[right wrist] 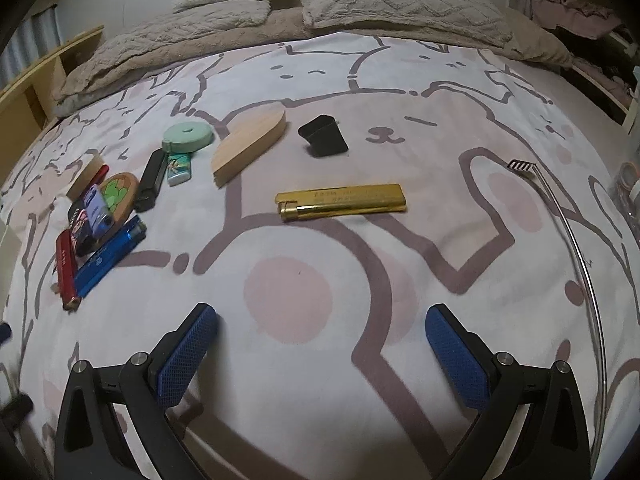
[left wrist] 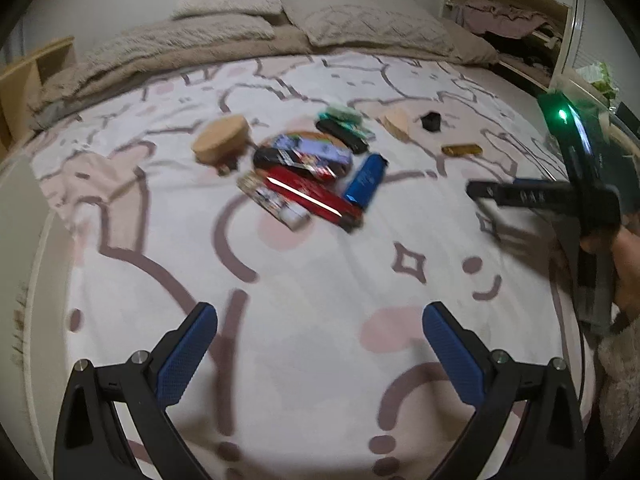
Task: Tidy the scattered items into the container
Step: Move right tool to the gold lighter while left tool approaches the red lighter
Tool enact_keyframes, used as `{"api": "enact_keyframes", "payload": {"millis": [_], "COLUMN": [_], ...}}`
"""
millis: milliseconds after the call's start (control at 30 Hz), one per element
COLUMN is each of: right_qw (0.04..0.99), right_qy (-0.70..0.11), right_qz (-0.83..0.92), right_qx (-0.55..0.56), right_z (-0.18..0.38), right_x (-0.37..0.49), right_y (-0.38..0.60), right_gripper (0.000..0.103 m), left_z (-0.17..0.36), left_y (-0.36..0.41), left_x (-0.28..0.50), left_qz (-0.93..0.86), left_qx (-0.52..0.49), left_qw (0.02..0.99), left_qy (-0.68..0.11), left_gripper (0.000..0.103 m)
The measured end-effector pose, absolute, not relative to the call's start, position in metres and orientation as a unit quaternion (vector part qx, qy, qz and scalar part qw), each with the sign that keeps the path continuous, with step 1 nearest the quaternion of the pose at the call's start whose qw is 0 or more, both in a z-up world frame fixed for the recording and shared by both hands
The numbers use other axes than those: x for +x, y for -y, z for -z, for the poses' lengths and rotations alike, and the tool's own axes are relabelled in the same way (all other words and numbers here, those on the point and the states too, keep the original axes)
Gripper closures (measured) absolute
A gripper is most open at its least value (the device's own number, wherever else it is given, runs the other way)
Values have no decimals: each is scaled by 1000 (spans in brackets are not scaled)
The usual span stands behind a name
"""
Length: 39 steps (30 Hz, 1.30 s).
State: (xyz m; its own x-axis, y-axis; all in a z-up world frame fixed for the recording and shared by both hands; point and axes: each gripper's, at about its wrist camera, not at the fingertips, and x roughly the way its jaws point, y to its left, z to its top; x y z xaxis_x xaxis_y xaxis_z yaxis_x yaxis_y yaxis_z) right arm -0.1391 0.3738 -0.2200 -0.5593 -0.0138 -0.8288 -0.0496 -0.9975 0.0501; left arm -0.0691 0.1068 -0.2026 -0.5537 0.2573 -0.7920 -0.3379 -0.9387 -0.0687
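Currently both tongs spread wide, nothing gripped: left tongs (left wrist: 320, 344) and right tongs (right wrist: 322, 344) hover over the bed (right wrist: 320, 380). Surface is a white bedspread with a pink and grey-brown cartoon animal print. Beige blanket (right wrist: 168, 36) and pillows (right wrist: 392, 0) bunched at the far end, wooden shelf (right wrist: 44, 80) on the far left, open closet with clothes (left wrist: 504, 20) on the far right.

Items scattered on the bedspread:
- gold lighter (right wrist: 340, 201) lies alone, nearest ahead of the right tongs
- black clip-like piece (right wrist: 323, 136) beyond it, apart
- half-round wooden block (right wrist: 250, 142) left of that
- mint tape measure (right wrist: 188, 136) touching a small patterned case (right wrist: 179, 168), black lighter (right wrist: 150, 186) just beside
- pile on the left: red lighter (right wrist: 66, 268), blue lighter (right wrist: 108, 256), round coaster (right wrist: 118, 196), overlapping
- round cork lid (left wrist: 222, 140) left of the pile, left wrist view

Clear plastic container rim (right wrist: 592, 280) curves along the right edge; thin metal rake-tipped tool (right wrist: 524, 167) near it. Left wrist view is motion-blurred.
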Motion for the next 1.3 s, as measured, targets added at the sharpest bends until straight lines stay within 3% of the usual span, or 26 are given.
{"api": "enact_keyframes", "payload": {"millis": [533, 1300], "right_qw": [12, 24], "right_qy": [-43, -45], "right_qz": [-884, -889], "right_qx": [-465, -455], "right_z": [230, 234], "right_x": [-184, -208], "right_y": [-385, -389], "right_gripper": [0, 0], "left_z": [227, 232], "left_y": [-125, -142], "left_x": [-70, -156], "left_qz": [-868, -857], "left_qx": [-460, -473], "left_qw": [174, 190], "left_qy": [-64, -75], "left_gripper": [0, 0]}}
